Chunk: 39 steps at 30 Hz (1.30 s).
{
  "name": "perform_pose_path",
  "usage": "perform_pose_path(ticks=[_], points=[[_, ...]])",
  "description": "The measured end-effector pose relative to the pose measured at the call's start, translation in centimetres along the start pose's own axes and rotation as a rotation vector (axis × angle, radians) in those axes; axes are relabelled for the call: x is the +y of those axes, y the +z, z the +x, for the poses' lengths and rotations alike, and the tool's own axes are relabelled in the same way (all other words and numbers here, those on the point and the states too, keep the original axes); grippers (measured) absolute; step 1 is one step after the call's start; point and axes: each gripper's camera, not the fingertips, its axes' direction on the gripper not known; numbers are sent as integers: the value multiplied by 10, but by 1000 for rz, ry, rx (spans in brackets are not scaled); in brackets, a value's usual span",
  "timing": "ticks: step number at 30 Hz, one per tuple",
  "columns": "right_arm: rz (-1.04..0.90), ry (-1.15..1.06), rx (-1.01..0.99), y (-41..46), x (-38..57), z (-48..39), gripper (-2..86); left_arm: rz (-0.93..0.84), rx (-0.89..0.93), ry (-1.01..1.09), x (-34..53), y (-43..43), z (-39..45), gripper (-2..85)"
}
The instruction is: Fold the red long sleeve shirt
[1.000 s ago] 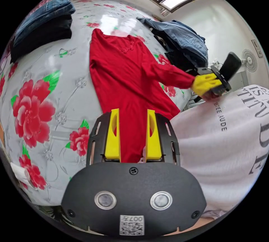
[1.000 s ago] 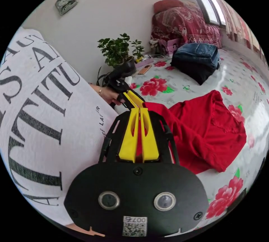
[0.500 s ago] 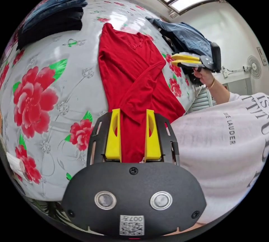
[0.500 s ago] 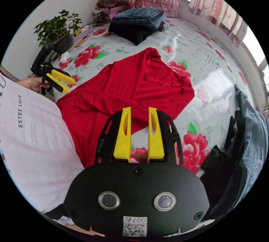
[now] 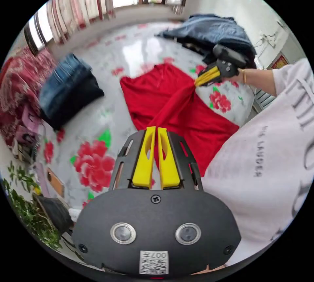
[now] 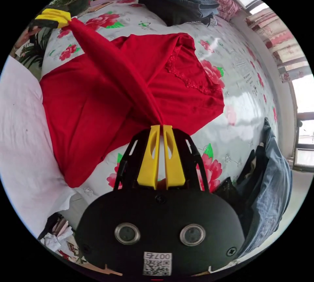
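The red long sleeve shirt lies flat on the flowered bed, near the person's white top, with one sleeve now lifted and stretched taut across the body. A moment ago both grippers stood apart and that sleeve lay slack; now the left gripper is clamped on its cuff end and the right gripper on its shoulder end, so the sleeve fold looks under way. Folded jeans sit at the far left.
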Motion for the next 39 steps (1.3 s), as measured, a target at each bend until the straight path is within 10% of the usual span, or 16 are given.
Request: perform_pose_path(ticks=[12, 28, 39], points=[[44, 128, -228, 4, 20, 9, 11, -301, -20, 2, 85, 70, 53, -10], [62, 396, -108, 30, 26, 101, 3, -38, 178, -57, 15, 31, -34, 1], [33, 561, -174, 30, 107, 108, -1, -243, 312, 90, -65, 143, -26, 43]])
